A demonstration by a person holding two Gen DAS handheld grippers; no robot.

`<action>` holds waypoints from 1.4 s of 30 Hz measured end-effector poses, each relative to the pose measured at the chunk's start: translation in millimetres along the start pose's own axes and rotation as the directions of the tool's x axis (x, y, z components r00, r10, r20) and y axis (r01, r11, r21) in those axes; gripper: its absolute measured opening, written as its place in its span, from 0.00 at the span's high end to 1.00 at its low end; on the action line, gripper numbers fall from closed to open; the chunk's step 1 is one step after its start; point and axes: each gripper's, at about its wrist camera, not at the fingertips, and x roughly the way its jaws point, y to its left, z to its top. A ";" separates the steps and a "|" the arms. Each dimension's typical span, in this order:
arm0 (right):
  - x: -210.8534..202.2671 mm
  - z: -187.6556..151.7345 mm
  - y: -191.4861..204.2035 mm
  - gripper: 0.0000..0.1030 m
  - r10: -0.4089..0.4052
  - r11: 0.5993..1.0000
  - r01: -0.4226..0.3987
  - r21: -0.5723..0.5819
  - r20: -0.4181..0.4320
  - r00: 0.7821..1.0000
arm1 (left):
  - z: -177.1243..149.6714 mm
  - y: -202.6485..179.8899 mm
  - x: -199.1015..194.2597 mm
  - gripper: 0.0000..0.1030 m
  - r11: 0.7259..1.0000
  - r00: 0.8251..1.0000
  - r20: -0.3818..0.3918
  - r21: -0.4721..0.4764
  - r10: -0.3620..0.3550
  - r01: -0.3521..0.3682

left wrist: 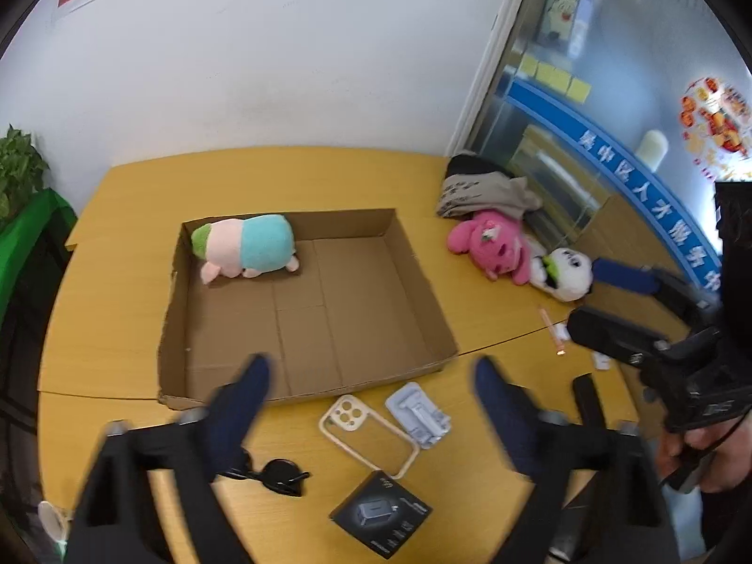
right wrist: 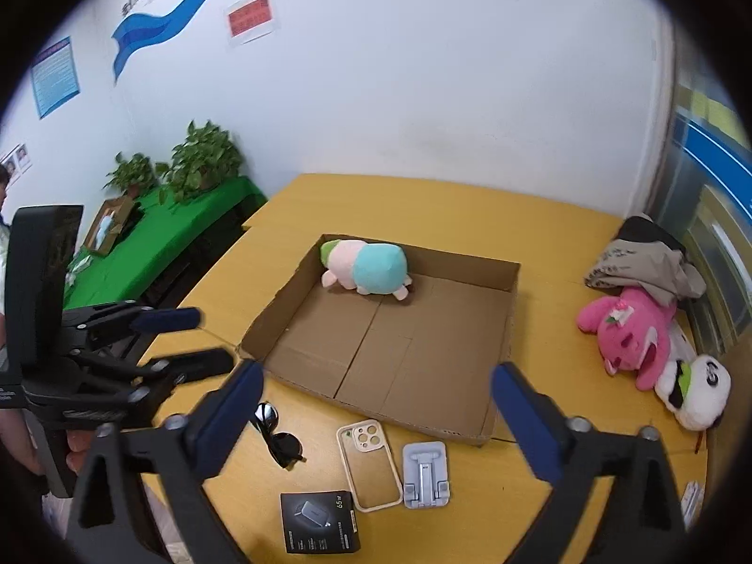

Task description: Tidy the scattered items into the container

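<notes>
A shallow cardboard box [left wrist: 423, 291] [right wrist: 512, 324] lies on the yellow table with a pastel plush [left wrist: 246, 246] [right wrist: 366, 265] in its far corner. In front of it lie sunglasses [left wrist: 279, 472] [right wrist: 279, 437], a phone case [left wrist: 366, 432] [right wrist: 369, 463], a grey phone stand [left wrist: 418, 413] [right wrist: 425, 474] and a black charger box [left wrist: 380, 514] [right wrist: 319, 521]. A pink plush [left wrist: 489, 244] [right wrist: 630, 333] and a panda plush [left wrist: 564, 272] [right wrist: 695, 385] lie at the right. My left gripper [left wrist: 371, 371] [right wrist: 188, 333] is open and empty above the small items. My right gripper [right wrist: 376, 385] [left wrist: 625, 301] is open and empty.
Folded clothes [left wrist: 484, 188] [right wrist: 644, 263] lie behind the pink plush by the glass door. Small items [left wrist: 554, 329] lie on the table's right part. A green-covered side table with plants [right wrist: 188, 169] stands to the left. A white wall is behind the table.
</notes>
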 end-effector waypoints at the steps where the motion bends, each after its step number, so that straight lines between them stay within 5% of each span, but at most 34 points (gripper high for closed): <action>1: 1.6 -5.5 1.7 0.04 0.001 1.000 -0.001 0.011 -0.009 1.000 | -4.4 3.2 -2.6 0.03 1.000 1.000 -0.001 0.010 -0.017 0.017; 6: 33.9 -51.1 12.0 0.04 0.019 0.999 -0.011 0.050 -0.157 0.987 | -39.0 28.4 10.3 0.03 0.999 0.995 -0.094 0.019 -0.037 0.039; 12: 87.9 -126.3 26.1 0.04 0.152 0.987 -0.131 0.088 -0.312 0.938 | -88.8 50.7 44.9 0.03 0.992 0.964 -0.234 -0.001 -0.127 0.130; 17: 125.5 -190.1 37.4 0.04 0.213 0.977 -0.196 0.082 -0.417 0.884 | -130.7 61.6 89.3 0.04 0.961 0.896 -0.349 -0.075 -0.276 0.267; 23: 155.9 -235.6 32.0 0.04 0.193 0.979 -0.201 0.034 -0.480 0.856 | -173.9 64.9 153.2 0.05 0.917 0.801 -0.448 -0.166 -0.397 0.361; 28: 171.3 -261.5 44.0 0.04 0.182 0.952 -0.282 -0.121 -0.517 0.836 | -197.9 60.5 193.4 0.12 0.896 0.756 -0.482 -0.224 -0.444 0.383; 35: 176.2 -275.3 59.0 0.04 0.224 0.897 -0.371 -0.240 -0.478 0.850 | -228.0 55.5 216.9 0.35 0.932 0.730 -0.579 -0.208 -0.363 0.298; 42: 175.7 -276.8 67.2 0.01 0.254 0.868 -0.419 -0.268 -0.485 0.837 | -242.4 57.0 216.8 0.36 0.911 0.708 -0.574 -0.284 -0.412 0.301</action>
